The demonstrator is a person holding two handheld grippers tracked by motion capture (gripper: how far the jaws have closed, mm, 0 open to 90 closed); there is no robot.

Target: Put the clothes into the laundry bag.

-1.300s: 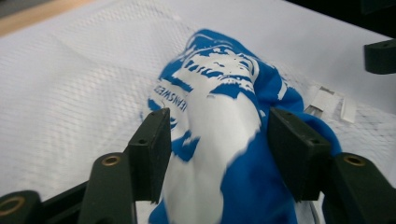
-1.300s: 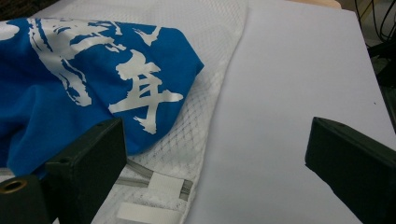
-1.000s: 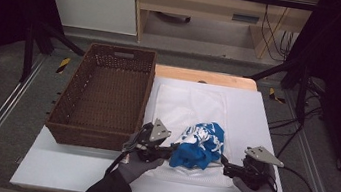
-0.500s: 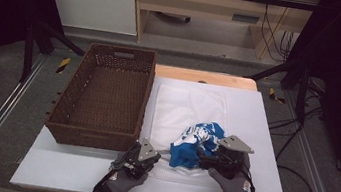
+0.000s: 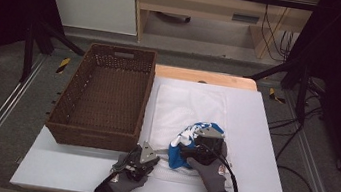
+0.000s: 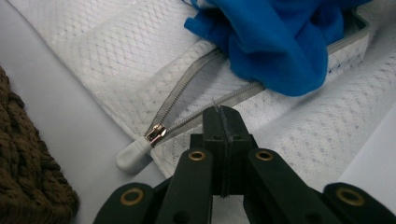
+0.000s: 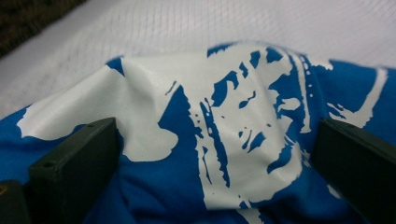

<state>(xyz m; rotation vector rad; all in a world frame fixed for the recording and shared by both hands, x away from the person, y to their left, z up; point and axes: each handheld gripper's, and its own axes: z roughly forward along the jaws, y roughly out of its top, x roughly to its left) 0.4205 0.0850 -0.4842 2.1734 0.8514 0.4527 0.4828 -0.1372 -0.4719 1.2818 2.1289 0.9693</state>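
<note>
Basket: a brown woven basket (image 5: pixel 102 99) is sitting at the left of the white table (image 5: pixel 263 139), with nothing showing inside it; in the left gripper view its weave (image 6: pixel 28 172) is showing at the lower left corner.

Left gripper: the left gripper (image 5: pixel 142 156) is resting low at the near edge of the mesh bag, just right of the basket's near corner. In the left gripper view (image 6: pixel 223 122) its jaws are standing pressed together and are pinching the lower lip of the bag's opening right beside the zipper track.

Zipper: the metal slider with its white rubber pull (image 6: pixel 140 149) is lying at the left end of the zipper, just left of the closed jaws and not touching them. The track is lying parted from there toward the upper right.

Mesh bag: a white mesh bag (image 5: pixel 192 106) is lying flat on the table, right of the basket.

Blue garment: a crumpled blue garment with a white print (image 5: pixel 187 141) is sitting at the bag's near end; in the left gripper view its blue cloth (image 6: pixel 280 42) is lying over the open zipper mouth.

Right gripper: the right gripper (image 5: pixel 207 144) is lying on top of the garment. In the right gripper view its jaws are standing wide, one on each side of a raised fold of the printed cloth (image 7: pixel 219 116); whether the pads are pressing on it I cannot tell.
</note>
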